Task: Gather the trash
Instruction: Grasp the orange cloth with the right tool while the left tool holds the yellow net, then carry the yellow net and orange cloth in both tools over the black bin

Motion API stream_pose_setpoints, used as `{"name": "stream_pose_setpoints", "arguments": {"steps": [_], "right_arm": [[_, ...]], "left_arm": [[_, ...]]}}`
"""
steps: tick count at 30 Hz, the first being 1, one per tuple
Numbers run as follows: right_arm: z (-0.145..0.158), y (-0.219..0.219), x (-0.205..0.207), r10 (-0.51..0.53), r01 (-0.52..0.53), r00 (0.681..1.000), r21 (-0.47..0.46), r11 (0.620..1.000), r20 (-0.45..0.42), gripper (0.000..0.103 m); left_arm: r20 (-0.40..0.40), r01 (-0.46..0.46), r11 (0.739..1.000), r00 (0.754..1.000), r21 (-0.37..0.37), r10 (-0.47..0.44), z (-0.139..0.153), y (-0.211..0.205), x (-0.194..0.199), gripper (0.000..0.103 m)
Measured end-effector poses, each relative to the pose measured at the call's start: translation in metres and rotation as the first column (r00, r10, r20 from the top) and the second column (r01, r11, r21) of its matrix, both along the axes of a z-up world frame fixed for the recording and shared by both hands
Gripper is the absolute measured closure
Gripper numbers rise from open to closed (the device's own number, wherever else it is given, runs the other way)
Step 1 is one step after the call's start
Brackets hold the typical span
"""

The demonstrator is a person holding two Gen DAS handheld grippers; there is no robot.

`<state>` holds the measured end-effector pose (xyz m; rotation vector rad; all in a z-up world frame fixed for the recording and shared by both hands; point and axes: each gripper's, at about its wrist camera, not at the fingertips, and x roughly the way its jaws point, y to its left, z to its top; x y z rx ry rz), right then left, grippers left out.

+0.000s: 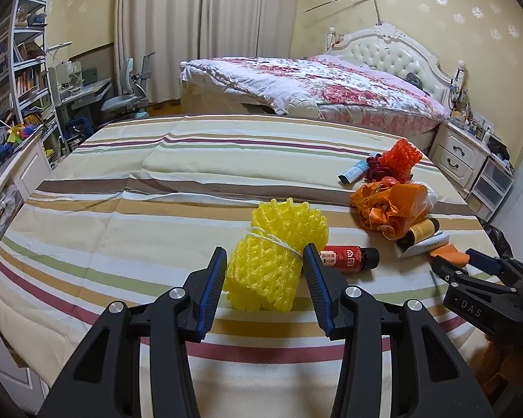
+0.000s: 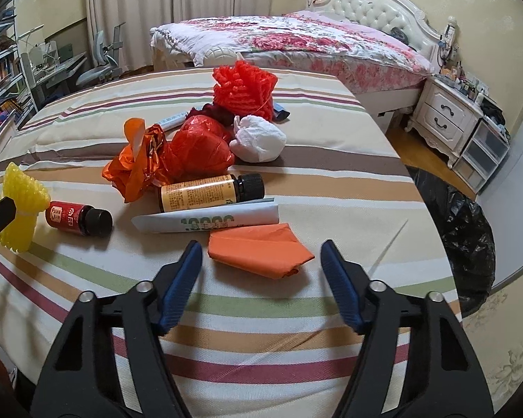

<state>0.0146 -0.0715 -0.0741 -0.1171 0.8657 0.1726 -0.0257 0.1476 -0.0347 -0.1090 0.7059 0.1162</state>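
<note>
A yellow foam net (image 1: 272,257) tied with string lies on the striped bed cover (image 1: 122,230). My left gripper (image 1: 265,261) is open, its fingers on either side of the net; whether they touch it I cannot tell. The net also shows in the right wrist view (image 2: 21,205). My right gripper (image 2: 261,254) is open, just in front of a folded orange paper (image 2: 258,247). Behind it lie a folded white leaflet (image 2: 205,221), a yellow-label bottle (image 2: 209,191), a red-label bottle (image 2: 76,217), crumpled orange and red bags (image 2: 171,156), a white wad (image 2: 258,139) and a red foam net (image 2: 244,87).
A black trash bag (image 2: 463,230) stands open on the floor off the bed's right edge. A white nightstand (image 2: 442,118) and a second bed with a floral quilt (image 2: 296,41) are behind. A desk, chair and bookshelf (image 1: 28,69) stand at the far left.
</note>
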Motion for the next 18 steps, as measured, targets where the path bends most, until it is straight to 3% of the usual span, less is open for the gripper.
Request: {"name": "stream_pose_setpoints", "arguments": {"steps": [18], "right_arm": [[0.009,-0.046,-0.010,-0.096,0.096,0.995,0.018,0.995,0.026,0.045]], "left_arm": [[0.038,0.097,0.995,0.995,0.001,-0.097,0.015,-0.039,0.003,0.058]]}}
